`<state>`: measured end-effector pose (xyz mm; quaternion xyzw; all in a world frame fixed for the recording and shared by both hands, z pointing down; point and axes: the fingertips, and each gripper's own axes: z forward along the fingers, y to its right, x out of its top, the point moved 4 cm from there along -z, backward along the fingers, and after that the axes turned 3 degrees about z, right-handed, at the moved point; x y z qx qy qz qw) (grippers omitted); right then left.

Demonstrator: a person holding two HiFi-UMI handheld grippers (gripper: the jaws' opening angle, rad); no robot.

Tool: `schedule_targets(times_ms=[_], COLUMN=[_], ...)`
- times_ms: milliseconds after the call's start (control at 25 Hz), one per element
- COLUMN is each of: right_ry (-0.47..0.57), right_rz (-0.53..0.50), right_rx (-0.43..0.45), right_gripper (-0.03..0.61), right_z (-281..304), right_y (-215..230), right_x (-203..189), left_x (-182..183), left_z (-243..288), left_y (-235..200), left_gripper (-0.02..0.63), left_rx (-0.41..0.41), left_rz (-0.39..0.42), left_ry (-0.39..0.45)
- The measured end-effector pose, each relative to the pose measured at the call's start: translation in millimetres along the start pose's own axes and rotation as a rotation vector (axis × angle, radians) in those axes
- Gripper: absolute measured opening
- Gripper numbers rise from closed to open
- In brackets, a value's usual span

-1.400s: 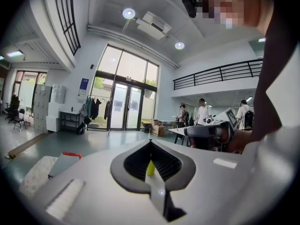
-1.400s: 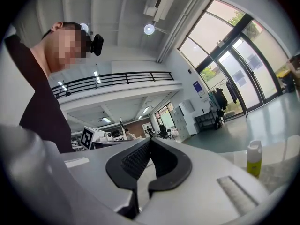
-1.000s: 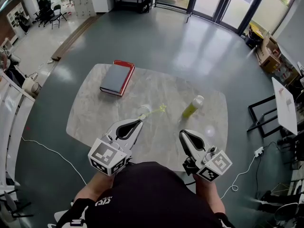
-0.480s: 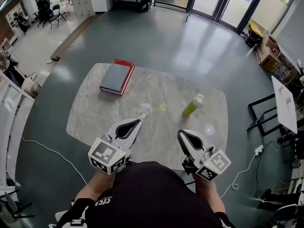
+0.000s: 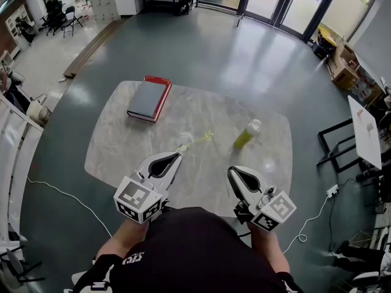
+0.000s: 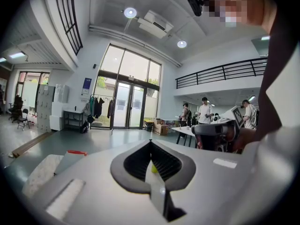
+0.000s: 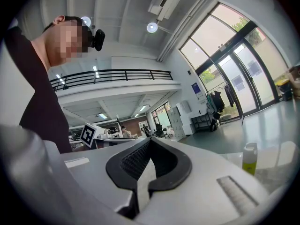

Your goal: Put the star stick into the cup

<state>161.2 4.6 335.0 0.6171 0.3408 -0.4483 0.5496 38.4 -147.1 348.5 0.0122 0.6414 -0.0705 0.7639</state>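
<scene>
Yellow star stick point(image 5: 201, 140), star end rightward

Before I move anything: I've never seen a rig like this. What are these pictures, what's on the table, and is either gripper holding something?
There is no robot arm here. A person holds a two-jaw gripper in each hand. One picture looks down from a camera on the person's head. The other two come from cameras riding on the grippers, each looking along its own jaws.

On the table are a book with a red cover, a pale cup, a yellow-green star stick and a yellow-green bottle. The stick's thin end reaches the cup, but I cannot tell whether it sits inside.

The left gripper and right gripper hover near the table's near edge. Both have their jaws together and hold nothing.
</scene>
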Motion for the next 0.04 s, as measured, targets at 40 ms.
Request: schedule_targets(times_ms=[40], right_ry=[-0.001], right_rz=[0.001], right_rx=[-0.001], right_gripper=[0.012], right_z=[-0.5], right_y=[0.2], right_x=[-0.3], left_x=[-0.2], left_z=[0.2], left_y=[0.3], left_gripper=[0.003], left_rx=[0.001], left_rz=[-0.001], left_ry=[-0.002])
